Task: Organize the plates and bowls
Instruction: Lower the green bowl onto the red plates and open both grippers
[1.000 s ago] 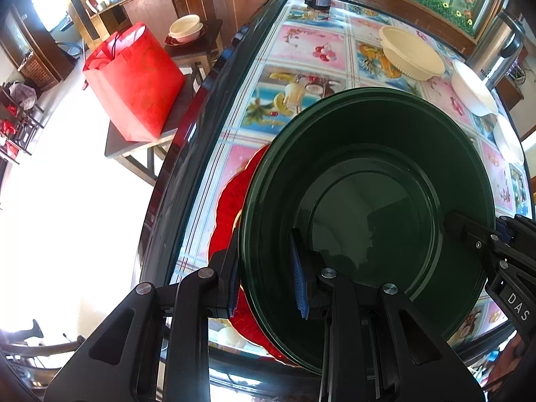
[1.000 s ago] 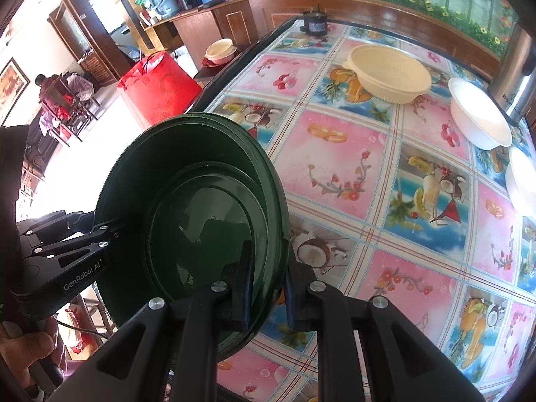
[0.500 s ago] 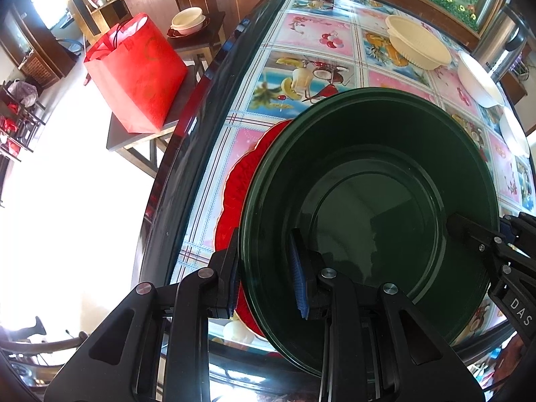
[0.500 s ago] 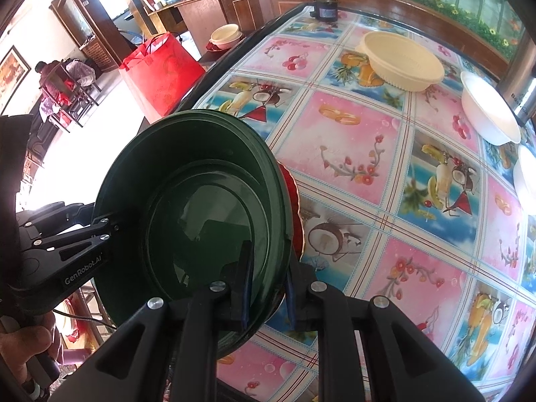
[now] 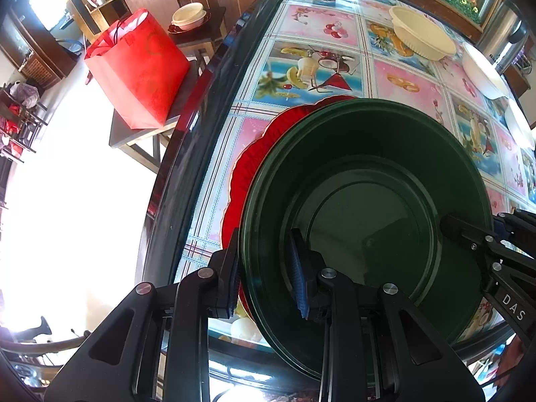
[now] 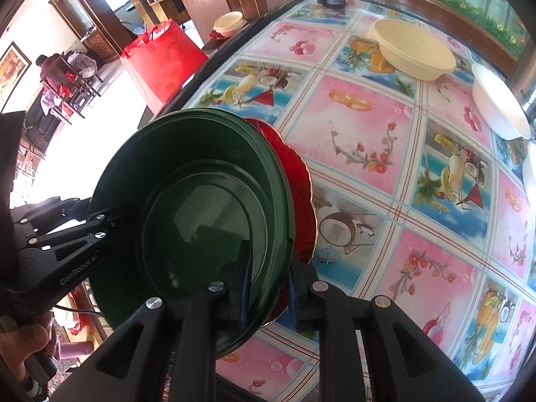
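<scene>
Both tongs, left (image 5: pixel 268 271) and right (image 6: pixel 268 284), are clamped on opposite rims of the green plate (image 5: pixel 365 221), held tilted just above the red plate (image 5: pixel 261 154) at the worktop (image 6: pixel 385 140) edge. Best to level it, centre it over the red plate, then lower evenly. Round, so no long axis; its hollow faces up.

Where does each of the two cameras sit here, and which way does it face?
Left wrist: on the left gripper, facing forward along its fingers across the table; its fingers clamp the green plate rim.
Right wrist: on the right gripper, facing along the table; its fingers clamp the opposite rim.
Shared: green plate, red plate, cream bowl, and each other's gripper.
</scene>
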The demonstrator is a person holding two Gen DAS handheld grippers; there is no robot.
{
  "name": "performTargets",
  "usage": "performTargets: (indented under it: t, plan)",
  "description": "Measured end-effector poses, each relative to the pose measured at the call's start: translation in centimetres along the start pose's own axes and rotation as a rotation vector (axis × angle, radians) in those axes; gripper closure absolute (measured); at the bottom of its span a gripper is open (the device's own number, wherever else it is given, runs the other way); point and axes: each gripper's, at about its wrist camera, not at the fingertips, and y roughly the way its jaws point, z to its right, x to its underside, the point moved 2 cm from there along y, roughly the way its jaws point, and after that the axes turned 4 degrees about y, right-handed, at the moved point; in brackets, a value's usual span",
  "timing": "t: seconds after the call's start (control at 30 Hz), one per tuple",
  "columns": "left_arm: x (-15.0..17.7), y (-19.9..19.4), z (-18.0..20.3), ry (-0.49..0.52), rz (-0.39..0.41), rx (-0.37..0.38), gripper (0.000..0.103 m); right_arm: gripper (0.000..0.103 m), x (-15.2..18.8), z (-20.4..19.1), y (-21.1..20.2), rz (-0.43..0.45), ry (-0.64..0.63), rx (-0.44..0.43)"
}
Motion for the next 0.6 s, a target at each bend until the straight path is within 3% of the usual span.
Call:
performTargets:
  t: [0.2, 0.37, 0.5, 0.57, 0.6]
  plan:
    - [-0.1, 0.3, -0.1, -0.016, 0.002, 0.004, 0.074, 0.083, 0.0, 0.2, 0.2, 0.004, 0.006, -0.004]
    - [-0.2, 0.4, -0.5, -0.041, -0.003, 0.034, 0.064, 0.064, 0.0, 0.2, 0.0, 0.007, 0.012, -0.027]
    - [-0.6, -0.1, -0.7, -0.050, 0.011, 0.055, 0.055, 0.057, -0.2, -0.1, -1.1, 0.041, -0.008, -0.006]
    - [-0.8, -0.7, -0.8, -0.047, 0.028, 0.034, 0.046, 0.055, -0.4, 0.1, -1.5, 0.052, 0.002, -0.014]
    - [-0.9, -1.1, -0.9, -0.047, 0.038, 0.027, 0.035, 0.055, -0.5, 0.3, -1.8, 0.057, 0.008, -0.018]
